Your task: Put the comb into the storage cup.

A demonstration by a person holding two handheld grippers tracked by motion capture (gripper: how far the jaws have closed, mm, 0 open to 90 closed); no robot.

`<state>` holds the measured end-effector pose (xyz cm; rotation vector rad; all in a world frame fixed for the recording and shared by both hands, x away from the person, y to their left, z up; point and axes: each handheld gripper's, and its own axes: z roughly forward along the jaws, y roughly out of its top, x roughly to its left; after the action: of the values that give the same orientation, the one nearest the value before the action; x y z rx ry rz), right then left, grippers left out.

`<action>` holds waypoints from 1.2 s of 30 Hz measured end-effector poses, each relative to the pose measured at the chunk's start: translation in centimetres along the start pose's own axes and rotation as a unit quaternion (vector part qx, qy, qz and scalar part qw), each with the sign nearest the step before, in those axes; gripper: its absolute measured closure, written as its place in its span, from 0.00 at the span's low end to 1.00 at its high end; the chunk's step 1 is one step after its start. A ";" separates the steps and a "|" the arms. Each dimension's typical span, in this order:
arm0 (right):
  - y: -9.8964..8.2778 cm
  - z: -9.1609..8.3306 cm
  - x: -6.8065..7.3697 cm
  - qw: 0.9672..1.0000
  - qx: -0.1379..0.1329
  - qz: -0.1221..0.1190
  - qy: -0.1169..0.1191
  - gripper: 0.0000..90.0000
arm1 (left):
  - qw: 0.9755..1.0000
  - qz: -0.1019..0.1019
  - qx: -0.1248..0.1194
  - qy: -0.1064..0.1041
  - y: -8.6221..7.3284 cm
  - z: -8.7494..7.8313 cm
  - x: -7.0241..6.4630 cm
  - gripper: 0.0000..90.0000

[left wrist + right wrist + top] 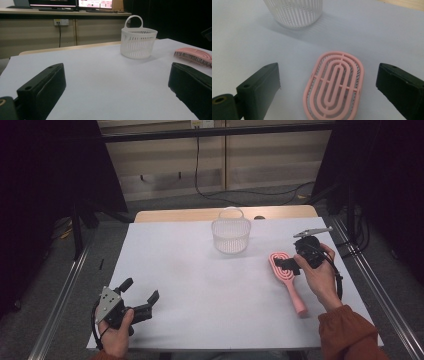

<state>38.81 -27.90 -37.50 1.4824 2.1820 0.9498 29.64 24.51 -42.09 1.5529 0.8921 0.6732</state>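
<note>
Hairbrush (pixel 286 275) is lying flat on the white table (pixel 200 285), bristles down, its pink slotted head pointing toward the basket (pixel 230 235) and its handle running away from the basket toward the person's edge of the table. The brush is sitting near the basket, off to the basket's right and closer to the person, with a strip of bare table between the two.

The right gripper (pixel 289 263) is hovering over the brush head, on the side away from the basket. In the right gripper view its jaws are standing wide apart with the brush head (pixel 334 86) between them, one jaw to each side, and neither pad is touching the pink plastic; it is holding nothing. The basket's ribbed wall (pixel 294 12) is showing beyond the brush head in that view.

The left gripper (pixel 141 298) is resting well apart from the basket, at the near left part of the table, held in the person's left hand (pixel 116 332). Its jaws are also spread wide and are gripping nothing; in the left gripper view only bare table is lying between them, with the basket (pixel 138 41) standing upright farther off and the brush (pixel 193 55) just right of it.
</note>
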 end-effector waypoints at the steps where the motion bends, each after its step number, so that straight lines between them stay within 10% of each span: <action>1: 0.2 0.1 -0.1 1.000 0.004 -0.003 0.003 0.06 | 1.000 0.000 0.000 0.000 0.0 0.0 0.0 0.02; 18: 1.3 3.6 -2.1 0.994 0.106 0.004 -0.015 0.06 | 1.000 0.004 -0.005 -0.014 0.1 -0.1 -0.3 0.02; 36: 2.3 5.9 -1.2 0.984 0.175 0.007 -0.017 0.06 | 1.000 0.008 0.001 -0.017 0.0 0.0 -0.4 0.02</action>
<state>44.47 -26.47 -40.30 1.6514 2.4068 0.5585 29.44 24.19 -42.07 1.5692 0.8562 0.6553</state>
